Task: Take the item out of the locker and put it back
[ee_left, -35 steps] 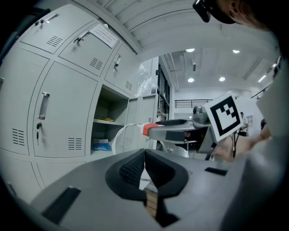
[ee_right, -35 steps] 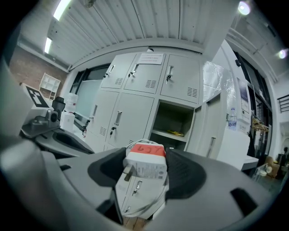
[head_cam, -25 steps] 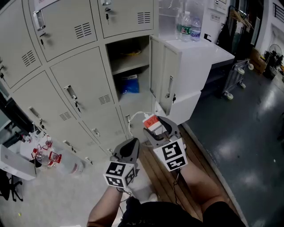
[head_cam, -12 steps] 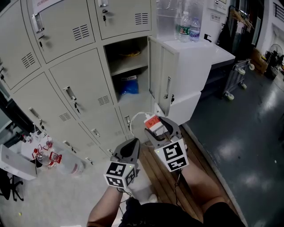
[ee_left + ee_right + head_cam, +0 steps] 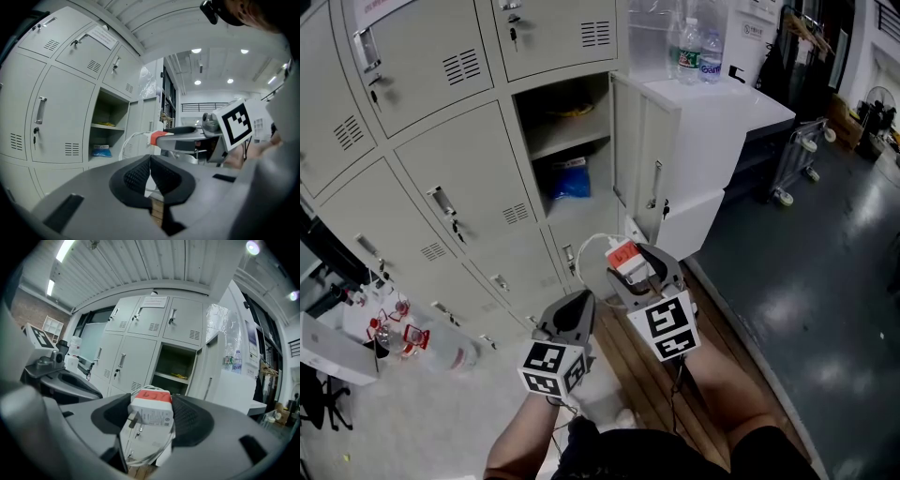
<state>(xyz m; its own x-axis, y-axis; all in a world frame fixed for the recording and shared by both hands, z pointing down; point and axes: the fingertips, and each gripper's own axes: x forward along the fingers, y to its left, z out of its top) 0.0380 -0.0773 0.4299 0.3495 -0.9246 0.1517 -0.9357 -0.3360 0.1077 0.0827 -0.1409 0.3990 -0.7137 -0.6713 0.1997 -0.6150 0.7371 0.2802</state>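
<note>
Right gripper view shows charger [image 5: 151, 417] clamped within right gripper [image 5: 152, 405].

"What sort of place was it?"

"A workplace locker room, I'd say. Grey metal lockers [image 5: 459, 169] with vents and key locks lined the wall, over a dark sealed floor [image 5: 825, 281], beneath a ribbed ceiling [image 5: 154, 263] with strip lights [image 5: 65, 249]."

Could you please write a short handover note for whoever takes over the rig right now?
Left gripper: shut, empty, beside the right one.
Right gripper: shut on the white charger with red tape, cable looped below.
Locker: door open; blue packet inside, something yellow on the shelf above.
Done: charger is out.
Left: put it back in the locker.
</note>
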